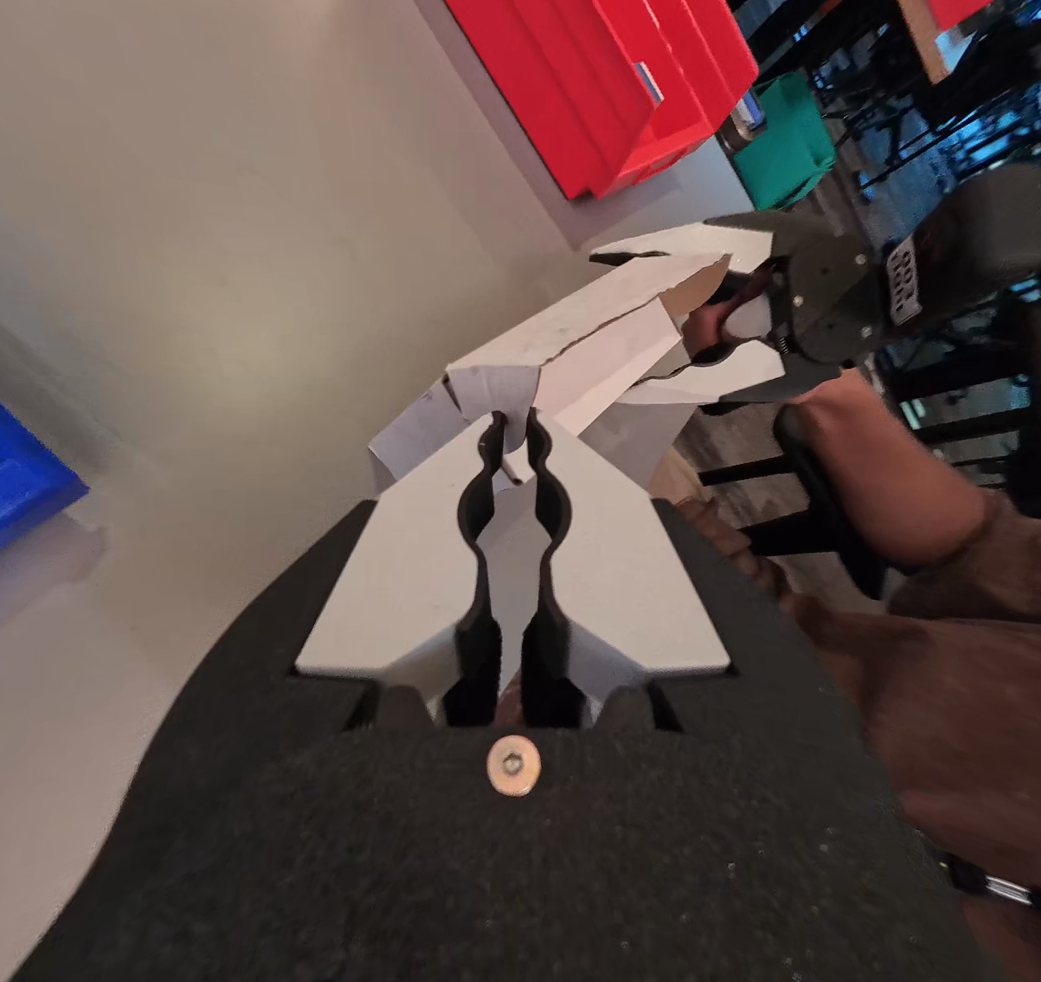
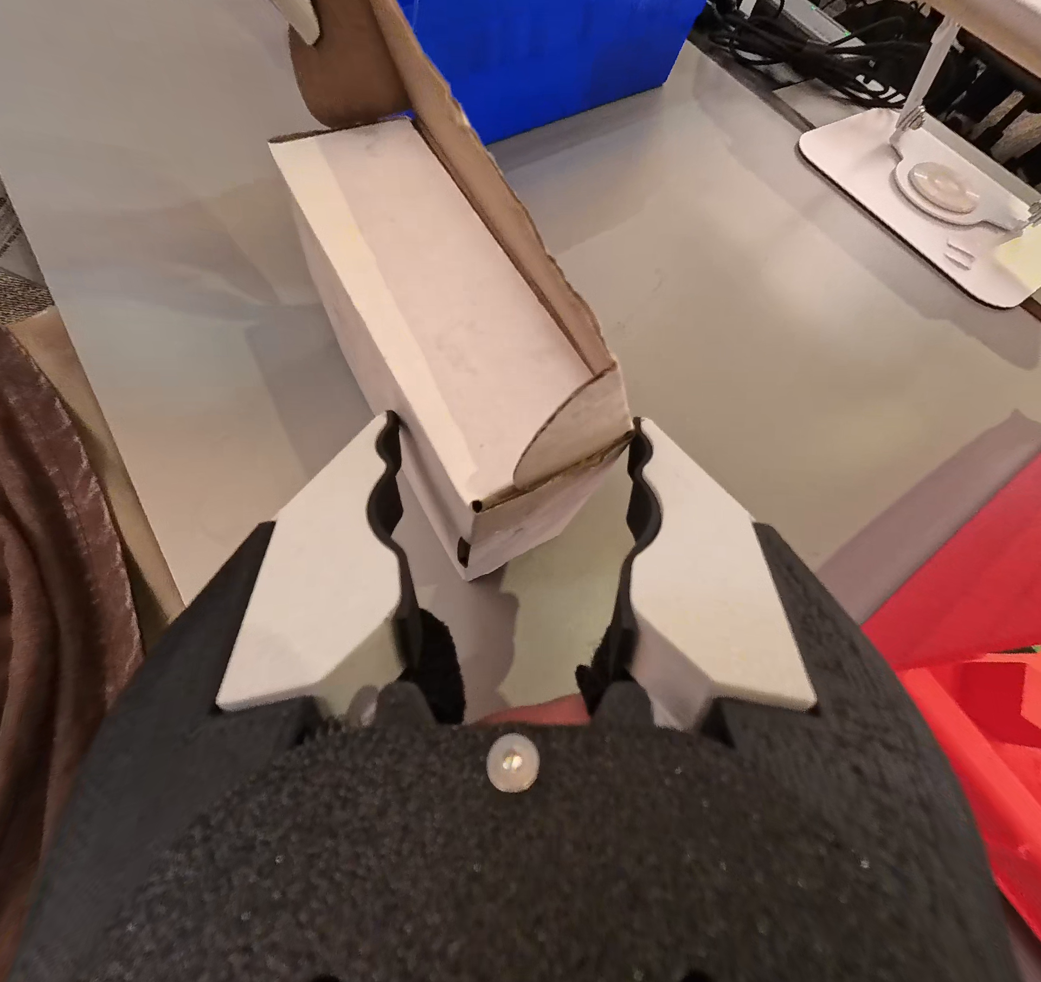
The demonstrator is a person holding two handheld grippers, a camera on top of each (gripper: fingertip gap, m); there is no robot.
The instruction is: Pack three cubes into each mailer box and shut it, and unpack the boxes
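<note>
Left wrist view: my left gripper (image 1: 514, 420) is nearly closed, tips pinching a bent white cardboard flap (image 1: 495, 392) at the near end of the white mailer box (image 1: 591, 330); only the flap's thickness sits btw the pads. The box is tilted in frame, lying over the grey table (image 1: 225, 279) near its edge. At the far end I see the right gripper (image 1: 732, 307), spread wide w/ the box end btw its two fingers, a person's hand (image 1: 879, 465) behind it. A red bin (image 1: 591, 54) sits further back on the table, a green bin (image 1: 783, 150) beyond the edge, a blue bin (image 1: 28, 471) at the left border. Right wrist view: my right gripper (image 2: 515, 425) is open wide, the corner end of the mailer box (image 2: 450, 290) btw the fingers; left tip is touching the box side, right tip is at the end corner, can't tell if it's a firm grip. The lid (image 2: 428, 82) stands partly raised, brown inside showing; contents are hidden, can't see any cubes. Blue bin (image 2: 552, 31) is just behind the box, a white stand (image 2: 912, 189) at right, red bin (image 2: 969, 673) low right.
</note>
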